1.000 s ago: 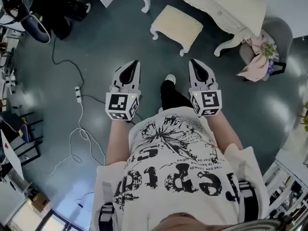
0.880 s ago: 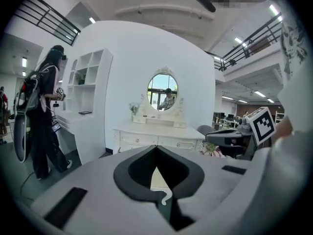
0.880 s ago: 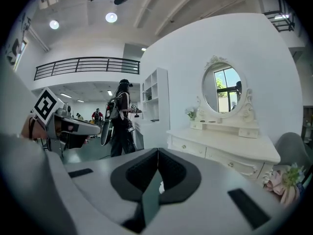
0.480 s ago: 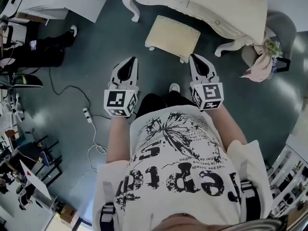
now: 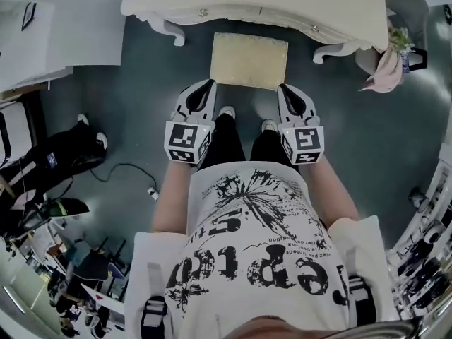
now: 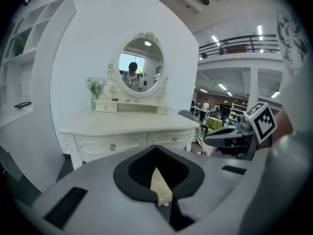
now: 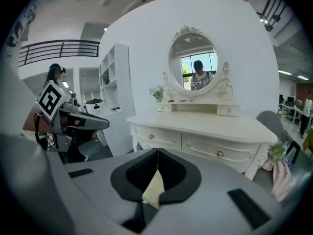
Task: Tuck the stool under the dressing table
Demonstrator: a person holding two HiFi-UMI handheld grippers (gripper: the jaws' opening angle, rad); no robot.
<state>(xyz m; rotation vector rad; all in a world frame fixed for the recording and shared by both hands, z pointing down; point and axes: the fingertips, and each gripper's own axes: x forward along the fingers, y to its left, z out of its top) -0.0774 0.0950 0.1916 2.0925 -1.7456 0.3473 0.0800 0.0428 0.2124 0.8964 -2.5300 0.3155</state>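
The cream-cushioned stool (image 5: 248, 61) stands on the dark floor, its far edge at the front of the white dressing table (image 5: 254, 6). My left gripper (image 5: 205, 85) hangs just short of the stool's near left corner. Just short of the near right corner is my right gripper (image 5: 286, 89). Both are shut with nothing held, their jaws meeting in a thin line. A sliver of the stool (image 6: 160, 185) shows through the left gripper's jaw gap, with the dressing table (image 6: 132, 131) and its oval mirror (image 6: 141, 67) beyond. The right gripper view shows the same stool (image 7: 154, 187) and table (image 7: 205, 131).
A grey chair with pink cloth and flowers (image 5: 390, 58) stands right of the table. White shelving (image 5: 42, 41) stands to the left. A person's dark legs with a white shoe (image 5: 67, 150) and a cable (image 5: 134, 175) lie at the left. My feet (image 5: 244, 119) stand just behind the stool.
The view has swung and closed in on the dressing table. The stool now sits square ahead, and both shut grippers have come up close to its near edge.
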